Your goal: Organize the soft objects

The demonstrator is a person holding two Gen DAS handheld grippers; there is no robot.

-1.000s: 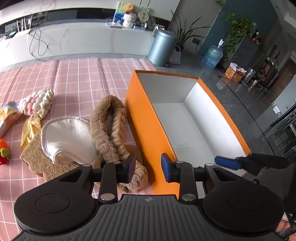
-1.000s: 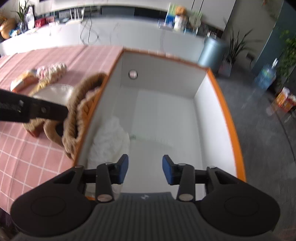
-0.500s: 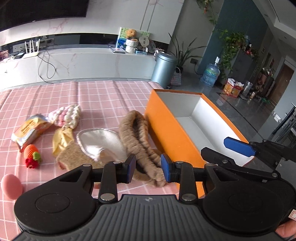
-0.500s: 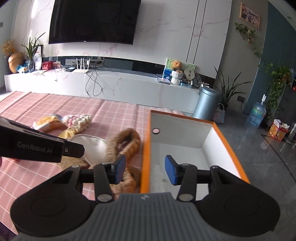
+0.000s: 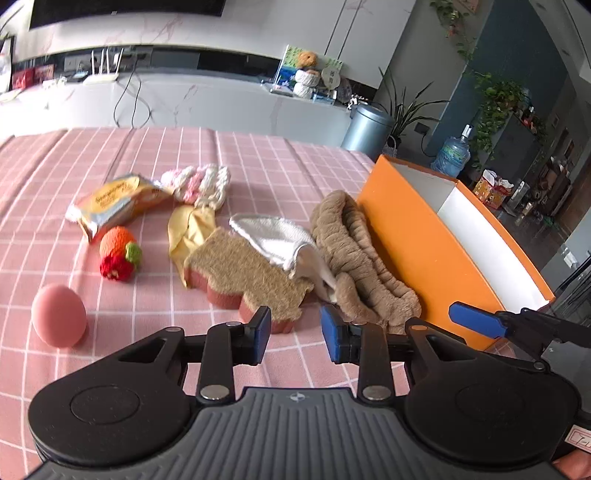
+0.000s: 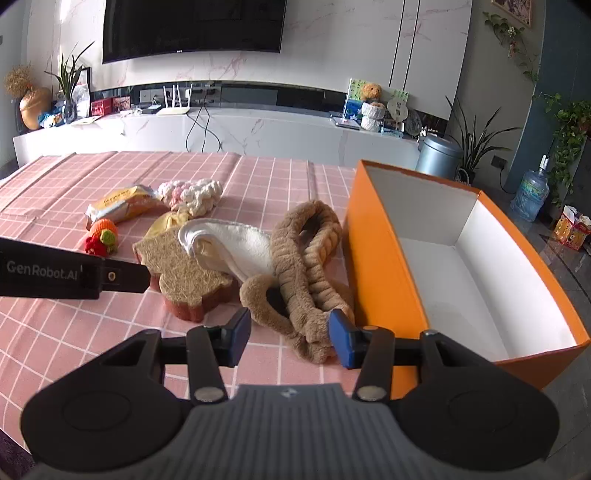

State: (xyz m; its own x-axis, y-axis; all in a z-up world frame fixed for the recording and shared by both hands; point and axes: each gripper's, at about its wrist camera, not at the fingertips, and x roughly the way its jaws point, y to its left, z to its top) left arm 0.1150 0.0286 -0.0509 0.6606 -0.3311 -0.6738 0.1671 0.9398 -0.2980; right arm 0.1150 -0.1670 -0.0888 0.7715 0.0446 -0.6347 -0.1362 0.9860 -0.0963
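Tablecloth (image 6: 258,173): pink check, spread over the table.
Television (image 6: 192,27): dark, mounted on the marble wall.
Router (image 6: 171,109): white, stood on the long white counter (image 6: 229,134), cables trailing down.
Bin (image 6: 439,157): grey metal, on the floor beside a potted plant (image 6: 471,144).
Water bottle (image 6: 530,194): blue, farther right.
Teddy bear (image 6: 371,92): on the counter.

Daylight fills both views evenly, bright without harshness. Soft shadows fall beneath the pink egg-shaped ball (image 5: 59,315) and the sponge (image 6: 184,275) on the checked tablecloth (image 5: 258,158). The orange box (image 6: 384,266) shows a bright white interior, near overexposed. The left wrist view is slightly smeared with motion; the right is sharper. Fisheye bending curves the far counter (image 6: 236,129), and the corners darken.
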